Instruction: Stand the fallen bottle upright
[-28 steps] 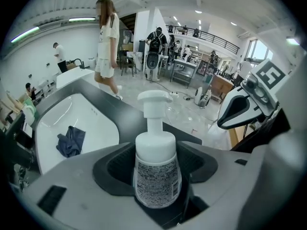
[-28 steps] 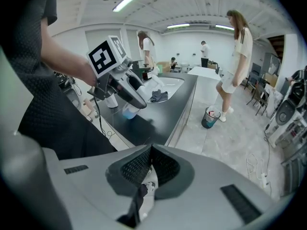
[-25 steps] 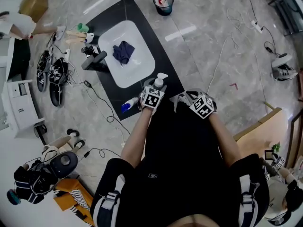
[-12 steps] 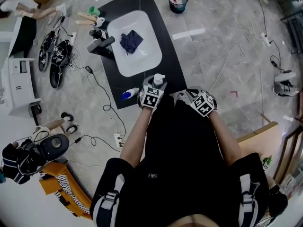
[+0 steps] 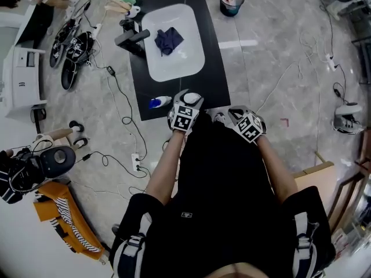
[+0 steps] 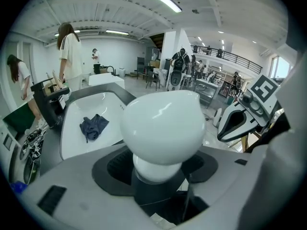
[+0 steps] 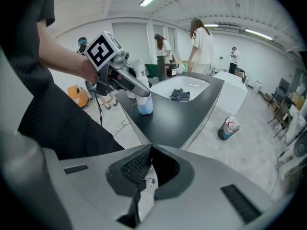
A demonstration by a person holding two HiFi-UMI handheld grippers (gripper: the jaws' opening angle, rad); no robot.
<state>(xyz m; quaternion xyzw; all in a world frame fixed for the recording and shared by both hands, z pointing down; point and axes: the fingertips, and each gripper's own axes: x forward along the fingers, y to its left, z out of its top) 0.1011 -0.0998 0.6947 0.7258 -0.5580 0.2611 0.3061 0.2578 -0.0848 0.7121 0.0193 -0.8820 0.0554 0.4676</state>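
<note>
A pump bottle with a white head (image 5: 193, 97) and a pale blue body (image 7: 145, 104) stands upright at the near edge of the black counter (image 5: 217, 80). My left gripper (image 5: 186, 104) is shut on it just under the pump head (image 6: 160, 123), which fills the left gripper view. To its left on the counter, a small white bottle with a blue end (image 5: 156, 102) lies on its side. My right gripper (image 5: 225, 118) hovers beside the left one at the counter's near edge, shut, with nothing between its jaws (image 7: 149, 148).
The counter holds a white sink (image 5: 191, 62) containing a dark blue cloth (image 5: 168, 40), and a black device (image 5: 132, 37) stands at its far left. On the floor are a bin (image 5: 231, 0), cables (image 5: 124, 132) and shoes (image 5: 72, 51). People stand beyond the counter.
The head view has swung, so the counter and sink now sit higher in the picture. My left gripper keeps its hold on the pump bottle and has shifted slightly. The right gripper has hardly moved.
</note>
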